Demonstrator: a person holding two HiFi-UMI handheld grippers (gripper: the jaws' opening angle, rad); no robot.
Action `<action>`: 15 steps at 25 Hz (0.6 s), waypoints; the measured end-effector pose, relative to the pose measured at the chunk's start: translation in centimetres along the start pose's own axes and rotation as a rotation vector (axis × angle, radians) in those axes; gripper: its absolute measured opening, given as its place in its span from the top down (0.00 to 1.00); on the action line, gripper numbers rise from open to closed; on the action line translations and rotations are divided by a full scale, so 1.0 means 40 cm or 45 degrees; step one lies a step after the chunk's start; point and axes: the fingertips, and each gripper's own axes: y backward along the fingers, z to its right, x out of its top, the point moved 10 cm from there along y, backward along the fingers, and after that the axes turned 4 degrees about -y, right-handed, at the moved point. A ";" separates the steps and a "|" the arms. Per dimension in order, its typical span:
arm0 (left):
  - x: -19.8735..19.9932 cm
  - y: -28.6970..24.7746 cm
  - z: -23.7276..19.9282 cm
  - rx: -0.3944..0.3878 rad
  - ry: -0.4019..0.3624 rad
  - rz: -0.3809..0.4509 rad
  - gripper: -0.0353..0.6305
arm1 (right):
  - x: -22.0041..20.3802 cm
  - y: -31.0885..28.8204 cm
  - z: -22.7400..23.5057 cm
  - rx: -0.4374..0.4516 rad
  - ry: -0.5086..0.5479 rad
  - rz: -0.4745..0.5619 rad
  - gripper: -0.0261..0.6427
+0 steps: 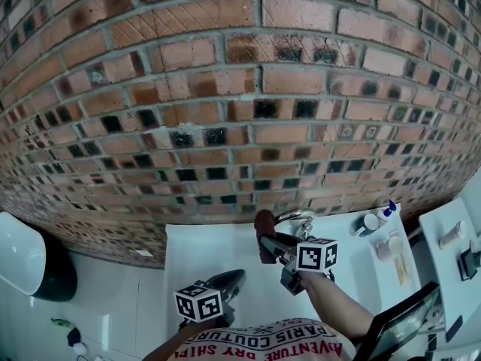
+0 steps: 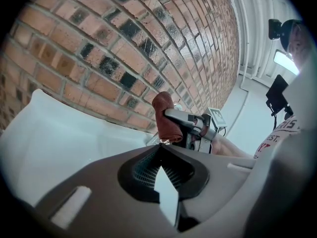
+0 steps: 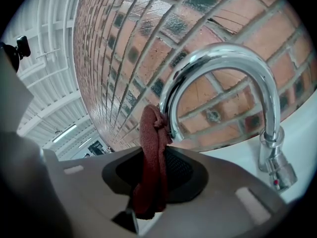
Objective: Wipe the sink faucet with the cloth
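A curved chrome faucet (image 3: pixel 224 58) rises from the white sink top (image 1: pixel 218 250) against the brick wall; in the head view the faucet (image 1: pixel 295 219) shows just beyond my right gripper. My right gripper (image 3: pixel 157 151) is shut on a dark red cloth (image 3: pixel 152 172), whose upper end touches the left end of the faucet's arch. From the head view, the cloth (image 1: pixel 264 235) sticks up from the right gripper (image 1: pixel 270 247) just left of the faucet. My left gripper (image 1: pixel 228 282) hangs lower left over the sink top, shut and empty (image 2: pixel 160 147), pointing toward the cloth (image 2: pixel 166 118).
Small bottles and jars (image 1: pixel 370 222) stand on the sink top's right end. A white shelf (image 1: pixel 451 239) lies further right, with a dark screen (image 1: pixel 402 323) below it. A white and black fixture (image 1: pixel 26 260) stands at the far left on the tiled floor.
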 end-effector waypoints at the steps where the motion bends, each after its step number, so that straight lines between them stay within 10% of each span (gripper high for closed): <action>1: 0.000 0.000 0.000 0.001 -0.001 0.000 0.94 | 0.003 0.002 -0.001 0.002 0.001 0.004 0.82; 15: 0.001 0.011 0.022 0.002 -0.017 0.007 0.94 | 0.066 0.064 -0.032 0.037 0.001 0.131 0.82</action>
